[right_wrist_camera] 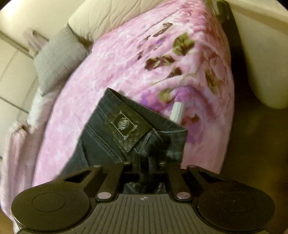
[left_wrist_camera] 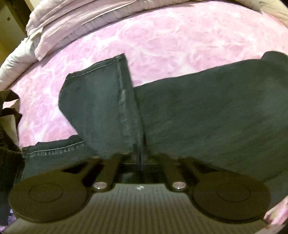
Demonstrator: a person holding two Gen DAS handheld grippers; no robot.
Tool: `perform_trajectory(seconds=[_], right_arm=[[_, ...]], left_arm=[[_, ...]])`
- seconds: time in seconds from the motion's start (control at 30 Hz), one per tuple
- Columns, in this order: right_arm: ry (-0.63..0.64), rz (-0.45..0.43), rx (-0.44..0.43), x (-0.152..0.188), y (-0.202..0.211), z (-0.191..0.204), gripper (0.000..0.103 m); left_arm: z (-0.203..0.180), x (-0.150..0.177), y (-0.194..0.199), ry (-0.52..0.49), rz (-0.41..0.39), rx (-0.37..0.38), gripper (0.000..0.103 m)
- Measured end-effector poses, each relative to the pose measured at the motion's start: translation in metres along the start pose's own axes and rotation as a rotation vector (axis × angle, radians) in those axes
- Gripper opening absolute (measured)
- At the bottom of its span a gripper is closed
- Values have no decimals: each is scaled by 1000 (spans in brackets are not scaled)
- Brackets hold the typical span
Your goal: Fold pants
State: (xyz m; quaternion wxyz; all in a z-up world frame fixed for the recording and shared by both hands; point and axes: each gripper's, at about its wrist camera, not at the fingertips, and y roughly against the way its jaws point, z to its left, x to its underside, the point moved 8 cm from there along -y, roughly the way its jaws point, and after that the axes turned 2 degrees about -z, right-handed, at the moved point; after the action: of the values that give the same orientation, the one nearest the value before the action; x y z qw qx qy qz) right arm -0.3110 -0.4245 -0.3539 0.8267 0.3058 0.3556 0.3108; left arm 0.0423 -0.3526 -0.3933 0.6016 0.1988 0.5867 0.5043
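Both tongs (left_wrist_camera: 141,158) (right_wrist_camera: 144,162) are black, with round discs, silver rivets and ribbed grey bases.

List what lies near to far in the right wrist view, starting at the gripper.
Right gripper shut on the jeans → leather patch on the waistband → white tag → pink floral blanket → cream quilt.
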Motion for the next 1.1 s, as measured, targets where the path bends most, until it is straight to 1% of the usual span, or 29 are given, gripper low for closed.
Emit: perform_trajectory(seconds=[0.07, 0.13, 0.2, 0.27, 0.3, 0.37, 0.43, 0.47, 0.57, 0.67, 0.7, 0.73, 0.77, 0.8, 0.83, 0.87, 0.9, 0.93, 0.97, 1.0, 1.03, 1.1], right_arm=[[34, -17, -16, -6, 10, 5, 4], [62, -41, -50, -11, 25, 12, 3], [71, -55, -74, -12, 40, 14, 3], [61, -59, -85, -10, 50, 11, 3], [64, -56, -80, -7, 52, 8, 3], [66, -29, -30, -3, 46, -4, 3], [42, 16, 29, 4, 35, -21, 3], [26, 16, 35, 5, 35, -24, 3], [31, -33, -30, -1, 50, -15, 3], [4, -50, -63, -3, 60, -13, 3], [6, -47, -53, -2, 57, -16, 3], [38, -22, -15, 5, 50, -21, 3], [65, 9, 22, 12, 41, -25, 3], [77, 49, 78, 20, 31, -31, 4], [73, 77, 117, 27, 23, -36, 4], [61, 76, 117, 29, 22, -36, 4], [45, 61, 112, 29, 23, -34, 4], [41, 51, 109, 28, 24, -32, 4], [42, 45, 105, 27, 26, -30, 4], [46, 44, 107, 27, 27, -29, 5], [49, 48, 113, 27, 27, -30, 5], [50, 51, 124, 27, 26, -30, 5]], left_arm=[[11, 4, 12, 32, -29, -23, 0], [29, 9, 32, 80, -59, -67, 0], [47, 21, 51, 150, -62, -99, 0], [54, 38, 66, 195, -61, -100, 0], [54, 45, 70, 197, -53, -101, 0], [49, 61, 70, 203, -19, -99, 0], [47, 70, 70, 220, 0, -106, 0], [46, 73, 72, 226, -1, -113, 0], [49, 68, 84, 236, -44, -130, 1], [54, 66, 93, 248, -74, -145, 1], [54, 67, 92, 249, -68, -147, 1], [52, 72, 88, 241, -49, -150, 1], [47, 78, 81, 229, -19, -156, 1], [42, 87, 73, 211, 32, -146, 1], [37, 94, 67, 192, 80, -134, 6], [34, 98, 66, 175, 107, -139, 9], [31, 98, 72, 154, 95, -148, 11], [30, 95, 80, 135, 73, -148, 17], [29, 88, 89, 122, 48, -150, 27], [30, 81, 95, 121, 24, -145, 31], [32, 71, 100, 123, -1, -138, 34], [32, 44, 99, 84, -53, -131, 35]])
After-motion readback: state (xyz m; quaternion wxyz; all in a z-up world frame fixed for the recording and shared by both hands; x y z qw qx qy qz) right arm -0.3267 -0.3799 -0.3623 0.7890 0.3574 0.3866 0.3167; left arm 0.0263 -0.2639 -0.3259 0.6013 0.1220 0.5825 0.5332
